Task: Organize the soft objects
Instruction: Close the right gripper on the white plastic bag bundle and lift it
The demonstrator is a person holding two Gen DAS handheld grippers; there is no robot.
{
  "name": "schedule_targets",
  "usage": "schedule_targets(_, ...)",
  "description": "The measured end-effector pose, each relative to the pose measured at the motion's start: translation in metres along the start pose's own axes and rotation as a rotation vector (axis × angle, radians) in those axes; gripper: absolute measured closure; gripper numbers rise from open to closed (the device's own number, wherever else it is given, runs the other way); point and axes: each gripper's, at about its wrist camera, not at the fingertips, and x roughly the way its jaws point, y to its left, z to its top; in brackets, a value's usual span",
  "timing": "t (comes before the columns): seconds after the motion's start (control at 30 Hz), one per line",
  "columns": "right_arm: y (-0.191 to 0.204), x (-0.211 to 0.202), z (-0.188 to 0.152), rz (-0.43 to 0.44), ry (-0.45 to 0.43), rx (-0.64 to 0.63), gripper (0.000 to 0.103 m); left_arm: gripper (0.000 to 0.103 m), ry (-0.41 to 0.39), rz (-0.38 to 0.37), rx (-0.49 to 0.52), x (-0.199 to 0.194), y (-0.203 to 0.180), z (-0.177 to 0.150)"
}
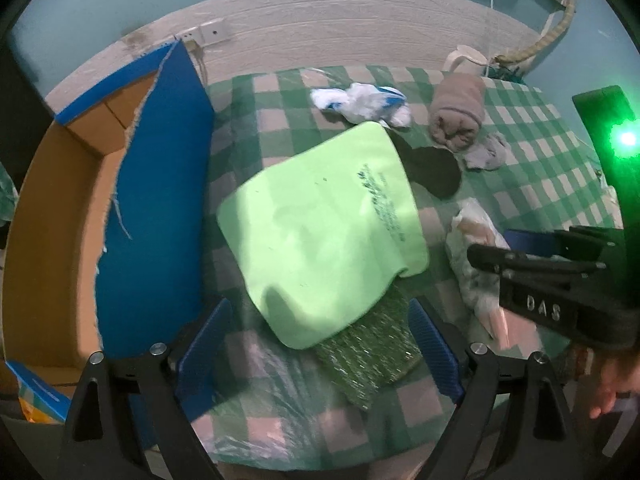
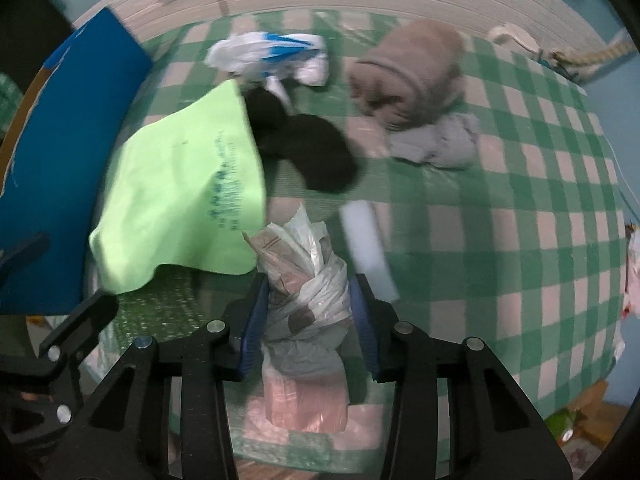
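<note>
My right gripper [image 2: 310, 284] points down at a knotted plastic-wrapped bundle [image 2: 308, 300] on the green checked cover [image 2: 500, 220]; both blue pads press its sides, so it is shut on it. In the left wrist view the same gripper [image 1: 540, 276] reaches in from the right over that bundle [image 1: 476, 264]. My left gripper [image 1: 319, 308] stands open, with the near edge of a light green cloth [image 1: 324, 232] and a glittery green pad [image 1: 368, 356] lying between its fingers, untouched. The cloth [image 2: 188, 192] lies left of the bundle.
A black sock [image 2: 308, 152], a white-and-blue bag [image 2: 272, 56], a rolled brown towel [image 2: 408, 80], a grey rag [image 2: 436, 144] and a white roll [image 2: 368, 236] lie farther back. An open cardboard box [image 1: 52, 240] with a blue flap [image 1: 160, 200] stands at the left.
</note>
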Motion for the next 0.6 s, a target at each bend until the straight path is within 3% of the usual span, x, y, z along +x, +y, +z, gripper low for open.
schedule_targets(0.1,-0.011,0.0,-0.001,-0.009,0.005,0.03,0.063,0.013,-0.002,-0.018,0.013,-0.004,-0.007,-0.002)
schedule_targets(0.6,-0.034,-0.004,-0.004,0.022,-0.003,0.078,0.062,0.013,0.042,0.046,0.072,0.034,-0.036,0.009)
